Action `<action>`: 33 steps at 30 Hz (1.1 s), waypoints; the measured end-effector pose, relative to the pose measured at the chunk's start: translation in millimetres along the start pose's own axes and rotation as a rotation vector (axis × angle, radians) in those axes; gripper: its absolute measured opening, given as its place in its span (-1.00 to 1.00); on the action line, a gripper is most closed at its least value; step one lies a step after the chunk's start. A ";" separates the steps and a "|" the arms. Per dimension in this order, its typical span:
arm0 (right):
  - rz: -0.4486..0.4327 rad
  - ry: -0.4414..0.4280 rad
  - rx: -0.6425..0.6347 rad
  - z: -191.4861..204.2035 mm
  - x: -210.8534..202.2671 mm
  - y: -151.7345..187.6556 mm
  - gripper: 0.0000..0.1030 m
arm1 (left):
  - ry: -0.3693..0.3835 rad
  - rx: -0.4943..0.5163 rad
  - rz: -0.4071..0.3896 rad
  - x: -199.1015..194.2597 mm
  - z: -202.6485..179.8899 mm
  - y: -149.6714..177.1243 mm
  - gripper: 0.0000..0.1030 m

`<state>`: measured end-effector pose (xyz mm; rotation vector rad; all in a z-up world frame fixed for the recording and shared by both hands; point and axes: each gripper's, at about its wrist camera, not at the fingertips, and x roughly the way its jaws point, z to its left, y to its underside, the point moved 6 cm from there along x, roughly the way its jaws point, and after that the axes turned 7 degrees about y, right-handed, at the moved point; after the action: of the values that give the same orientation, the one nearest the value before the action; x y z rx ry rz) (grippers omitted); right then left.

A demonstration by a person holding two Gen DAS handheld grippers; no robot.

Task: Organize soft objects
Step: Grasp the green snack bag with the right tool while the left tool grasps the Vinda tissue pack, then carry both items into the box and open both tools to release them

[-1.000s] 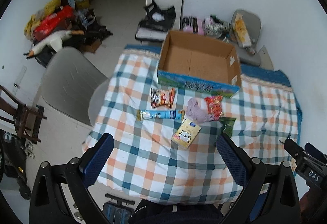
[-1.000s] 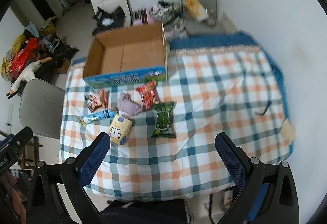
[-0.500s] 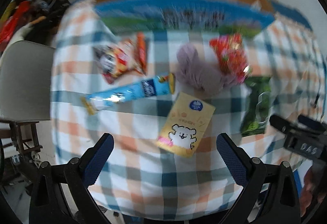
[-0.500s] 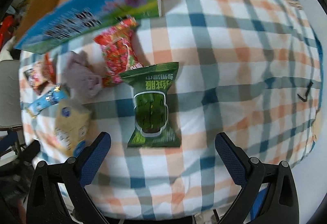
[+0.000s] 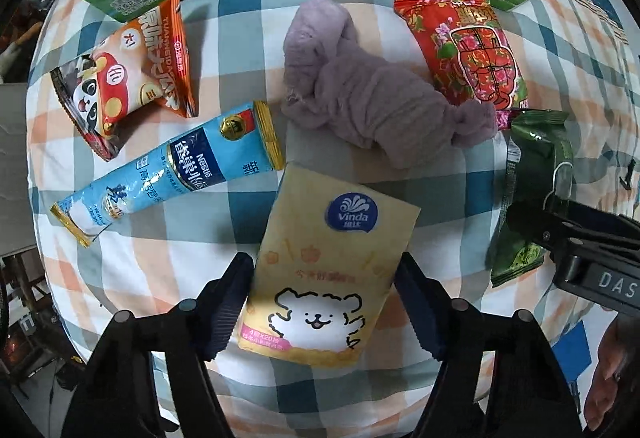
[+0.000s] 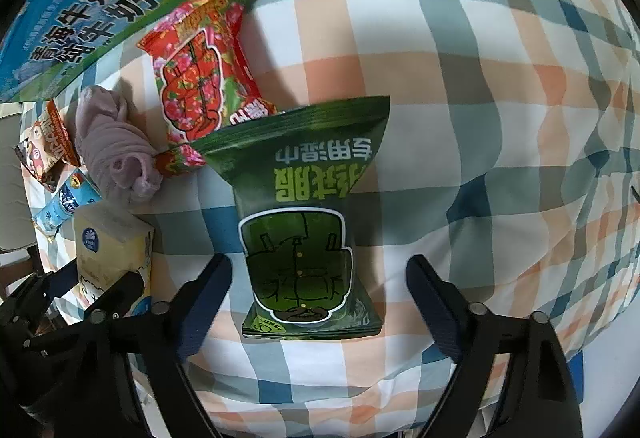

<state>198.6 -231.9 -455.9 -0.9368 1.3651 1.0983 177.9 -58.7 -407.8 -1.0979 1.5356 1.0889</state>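
Left hand-held gripper (image 5: 325,300) straddles the yellow tissue pack (image 5: 328,262).

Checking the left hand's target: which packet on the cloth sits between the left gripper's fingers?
The yellow tissue pack with the white cartoon dog, between the left gripper's open fingers; the other packets lie beyond them.

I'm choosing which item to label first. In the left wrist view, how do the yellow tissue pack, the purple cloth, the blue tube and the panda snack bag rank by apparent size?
1. yellow tissue pack, though it lies nearest the camera
2. purple cloth
3. blue tube and panda snack bag: too alike to rank
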 end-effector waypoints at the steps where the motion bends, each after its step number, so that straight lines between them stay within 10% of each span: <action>1: 0.017 -0.006 0.006 0.1 7.5 -3.8 0.43 | 0.006 -0.029 -0.001 -1.1 0.9 -0.1 0.36; 3: 0.053 -0.029 0.015 -0.6 22.4 -4.1 -0.01 | 0.023 -0.097 0.009 -3.2 2.9 0.4 0.35; 12: 0.091 0.000 -0.035 19.9 89.2 -10.8 -0.02 | -0.024 -0.111 0.062 22.7 4.6 -0.5 0.30; 33: -0.099 -0.144 -0.140 66.2 107.3 -4.4 -0.23 | 0.027 -0.183 -0.240 -85.6 -21.6 31.6 0.26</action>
<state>210.3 -163.7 -561.4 -0.9955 1.1254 1.1736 158.1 -60.3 -316.1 -1.3882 1.3040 1.0662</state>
